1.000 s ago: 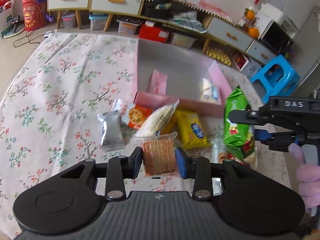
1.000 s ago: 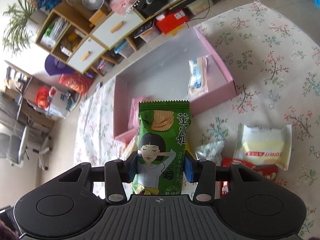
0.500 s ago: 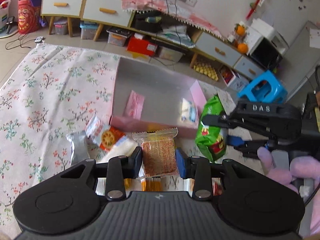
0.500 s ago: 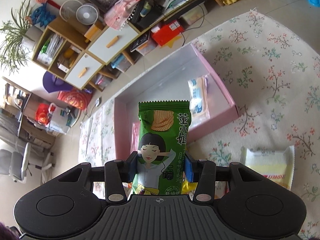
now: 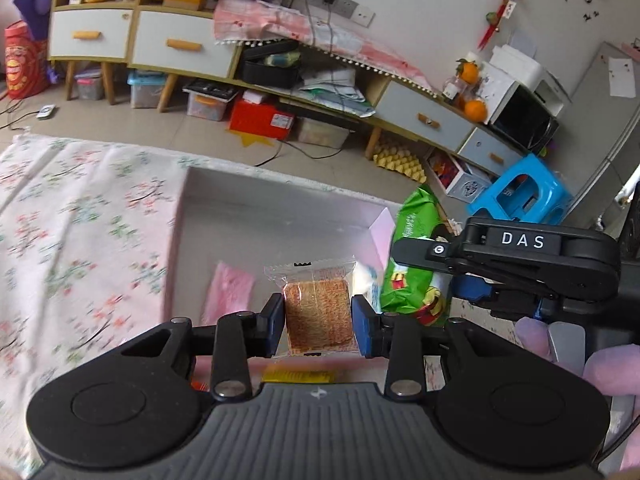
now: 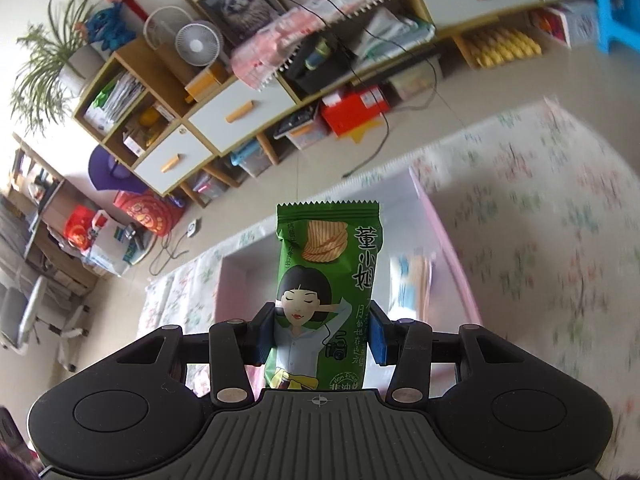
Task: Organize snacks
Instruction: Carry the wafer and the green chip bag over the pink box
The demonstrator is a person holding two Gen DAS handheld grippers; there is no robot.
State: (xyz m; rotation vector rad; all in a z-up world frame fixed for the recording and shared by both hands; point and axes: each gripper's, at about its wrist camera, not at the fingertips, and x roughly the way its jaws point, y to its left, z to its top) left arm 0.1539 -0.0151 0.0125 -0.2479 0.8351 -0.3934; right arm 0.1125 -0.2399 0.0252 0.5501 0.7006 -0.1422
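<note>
Left wrist view: the left gripper (image 5: 318, 316) pinches a clear-wrapped orange cracker packet (image 5: 318, 312) between its blue pads (image 5: 273, 323), which press on the packet's two sides. The packet stands upright, its crimped top edge pointing away from the camera. Beyond it lies the pink box (image 5: 178, 240), open at the top with a pale floor. A pink sachet (image 5: 228, 294) lies on the near left part of that floor, and a white and blue packet (image 5: 370, 280) shows just right of the cracker packet, mostly hidden. The box sits on a floral cloth (image 5: 80, 232) that spreads to the left. Just under the gripper a strip of a yellow packet (image 5: 298, 377) peeks out. On the right, the right gripper (image 5: 448, 276) is seen from the side, closed on a green chip bag (image 5: 416, 264) held over the box's right wall. A gloved hand (image 5: 592, 360) grasps its handle at the near right. A blue stool (image 5: 520, 196) stands on the floor behind it.

Right wrist view: the right gripper (image 6: 322, 336) clamps the green chip bag (image 6: 326, 292) at its lower half, pads against both edges, and the bag stands upright with a drawn figure facing the camera. Behind the bag the pink box (image 6: 448, 240) opens out, and the white and blue packet (image 6: 412, 280) lies blurred inside it to the right. The floral cloth (image 6: 552, 220) fills the right side.
</note>
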